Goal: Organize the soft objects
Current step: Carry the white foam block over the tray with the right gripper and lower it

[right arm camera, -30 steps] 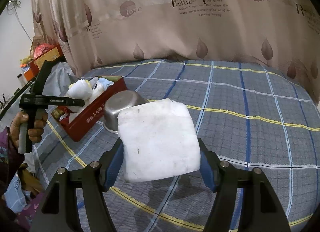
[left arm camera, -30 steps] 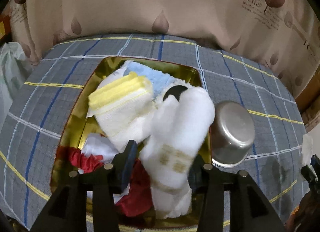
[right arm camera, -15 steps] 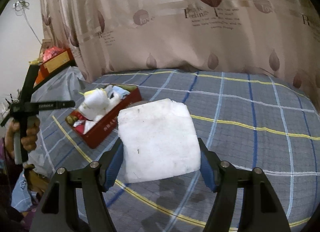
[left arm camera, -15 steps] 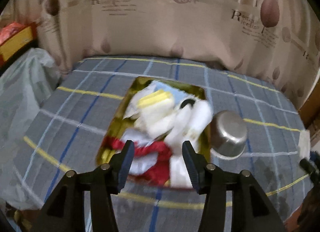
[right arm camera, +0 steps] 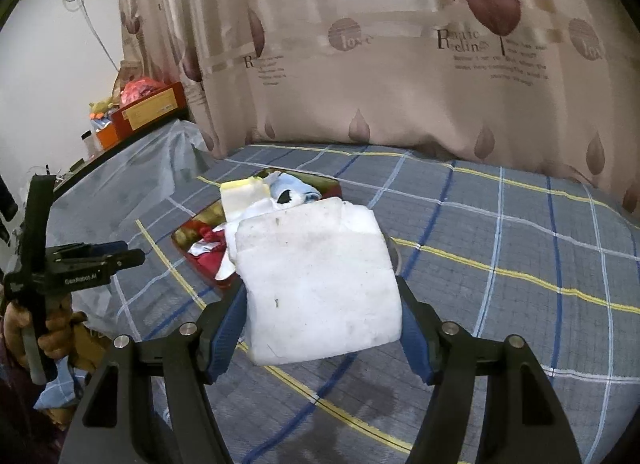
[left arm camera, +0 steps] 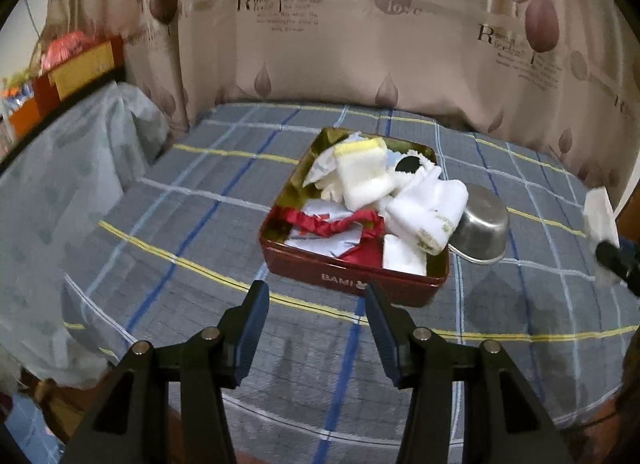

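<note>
Right gripper [right arm camera: 320,312] clamped on one white foam pad [right arm camera: 316,284], pinched at both side edges and held flat above the bedspread [right arm camera: 500,264], near the front edge. Probably carried this way so the pad can be lowered level onto the pile.

Left gripper [left arm camera: 316,328] empty, jaws spread wide, hovering low over the near edge of the bedspread, just in front of the tin. Seemingly pulled clear to leave room for the other hand.

Beyond both grippers, one red tin [left arm camera: 352,280] with a gold lining, sitting mid-bed. Inside, heaped above the rim: one white sponge with a yellow top [left arm camera: 362,175] at the far side, one rolled white towel [left arm camera: 428,211] leaning over the right rim, one crumpled red cloth [left arm camera: 340,223] at the near side, plus some white scraps too tangled to count. One light blue cloth [right arm camera: 296,185] at the far end.

One steel bowl [left arm camera: 482,223] tipped on its side, touching the tin's right wall.

Behind, a curtain [left arm camera: 360,43] with a leaf print.
</note>
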Available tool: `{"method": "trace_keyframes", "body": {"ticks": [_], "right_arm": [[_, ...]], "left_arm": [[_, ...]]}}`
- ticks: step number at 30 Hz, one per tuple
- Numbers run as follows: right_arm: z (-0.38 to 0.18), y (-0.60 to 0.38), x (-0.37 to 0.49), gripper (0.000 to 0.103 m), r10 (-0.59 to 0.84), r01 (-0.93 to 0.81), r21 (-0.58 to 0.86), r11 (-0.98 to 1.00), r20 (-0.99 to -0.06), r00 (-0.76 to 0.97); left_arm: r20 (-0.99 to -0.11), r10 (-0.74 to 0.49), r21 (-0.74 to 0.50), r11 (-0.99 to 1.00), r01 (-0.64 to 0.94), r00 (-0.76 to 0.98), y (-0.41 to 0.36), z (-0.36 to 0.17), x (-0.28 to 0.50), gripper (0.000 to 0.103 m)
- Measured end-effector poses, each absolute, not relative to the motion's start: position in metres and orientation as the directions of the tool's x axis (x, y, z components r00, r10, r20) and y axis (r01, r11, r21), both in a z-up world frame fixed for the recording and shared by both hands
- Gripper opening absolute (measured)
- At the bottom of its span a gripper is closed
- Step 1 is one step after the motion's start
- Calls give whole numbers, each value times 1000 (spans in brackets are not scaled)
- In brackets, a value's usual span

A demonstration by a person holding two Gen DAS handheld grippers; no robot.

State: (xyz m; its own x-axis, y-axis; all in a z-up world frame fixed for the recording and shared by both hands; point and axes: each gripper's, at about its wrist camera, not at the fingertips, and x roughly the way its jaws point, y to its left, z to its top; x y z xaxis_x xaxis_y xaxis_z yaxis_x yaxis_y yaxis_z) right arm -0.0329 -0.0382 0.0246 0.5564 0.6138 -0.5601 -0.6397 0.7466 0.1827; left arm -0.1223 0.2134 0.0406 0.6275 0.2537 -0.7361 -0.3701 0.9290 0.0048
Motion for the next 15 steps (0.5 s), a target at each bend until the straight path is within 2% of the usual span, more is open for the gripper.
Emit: {"method": "trace_keyframes", "body": {"ticks": [8, 15], "right_arm": [[48, -5, -35, 66, 643, -698, 141, 702, -548, 535], [53, 57, -27, 66, 701, -764, 165, 624, -550, 455]], "left_arm": [[-719, 254, 3, 932, -363, 647, 215, 44, -127, 51], [-710, 291, -5, 908, -418, 641, 229, 46, -131, 51]]}}
